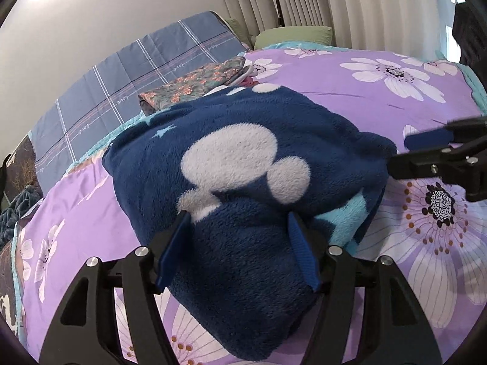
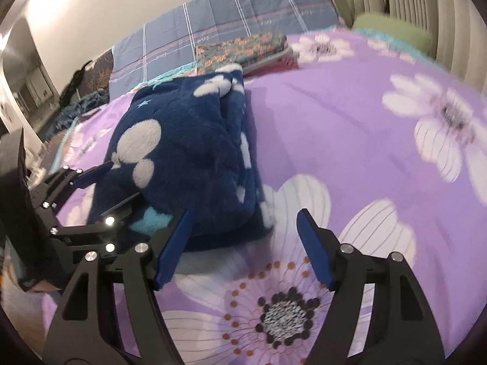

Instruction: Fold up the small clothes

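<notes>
Left fingers (image 1: 185, 228) pinching folded fleece garment (image 1: 243, 182); right fingers (image 2: 307, 228) spread, empty.

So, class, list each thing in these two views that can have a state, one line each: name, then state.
Navy fleece garment: folded into a thick bundle, lying on the bedspread.
Left gripper: jaws around the bundle's near end; firm pressing cannot be told.
Right gripper: open, empty, over the bedspread beside the bundle.
Floral clothes: folded, stacked behind the bundle.
Purple flowered bedspread: spread flat.
Curtains: drawn.
</notes>
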`<state>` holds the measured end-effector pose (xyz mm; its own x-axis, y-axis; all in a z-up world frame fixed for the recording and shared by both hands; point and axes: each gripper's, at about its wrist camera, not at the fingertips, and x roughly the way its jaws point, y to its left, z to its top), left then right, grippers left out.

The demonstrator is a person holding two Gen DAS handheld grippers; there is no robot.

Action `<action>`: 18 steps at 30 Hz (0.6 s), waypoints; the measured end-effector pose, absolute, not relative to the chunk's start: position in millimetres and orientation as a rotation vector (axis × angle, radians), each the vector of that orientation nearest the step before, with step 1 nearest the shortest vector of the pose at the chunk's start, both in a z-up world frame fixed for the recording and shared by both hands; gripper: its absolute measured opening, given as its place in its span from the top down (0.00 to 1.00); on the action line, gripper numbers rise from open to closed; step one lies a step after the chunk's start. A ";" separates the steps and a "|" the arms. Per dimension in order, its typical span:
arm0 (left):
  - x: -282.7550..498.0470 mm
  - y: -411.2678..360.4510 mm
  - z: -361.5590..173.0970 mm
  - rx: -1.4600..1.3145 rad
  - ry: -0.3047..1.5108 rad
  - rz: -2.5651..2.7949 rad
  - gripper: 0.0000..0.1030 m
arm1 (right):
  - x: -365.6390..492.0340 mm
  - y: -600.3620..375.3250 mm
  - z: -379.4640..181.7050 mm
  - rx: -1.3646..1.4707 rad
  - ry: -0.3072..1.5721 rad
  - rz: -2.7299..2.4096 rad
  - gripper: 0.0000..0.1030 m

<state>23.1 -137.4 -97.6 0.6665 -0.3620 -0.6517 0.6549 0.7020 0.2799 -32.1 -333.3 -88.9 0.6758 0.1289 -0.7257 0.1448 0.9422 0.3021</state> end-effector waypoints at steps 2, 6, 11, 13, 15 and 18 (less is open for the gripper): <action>23.8 -138.3 -98.4 0.528 0.598 -0.603 0.37 | -32.1 -338.4 -95.9 0.430 0.857 0.036 0.30; 20.4 -135.7 -97.8 0.520 0.596 -0.609 0.37 | -31.2 -342.7 -113.3 0.588 0.922 0.141 0.29; 20.1 -134.3 -98.3 0.506 0.593 -0.615 0.36 | -29.3 -339.4 -128.5 0.693 0.961 0.179 0.27; 20.2 -133.2 -98.3 0.500 0.592 -0.618 0.36 | -26.9 -340.2 -131.6 0.729 0.959 0.169 0.24; 20.2 -131.9 -98.4 0.495 0.591 -0.622 0.36 | -22.9 -342.0 -133.2 0.774 0.951 0.163 0.21; 20.5 -131.4 -98.1 0.485 0.593 -0.626 0.35 | -12.4 -343.2 -135.9 0.831 0.952 0.156 0.18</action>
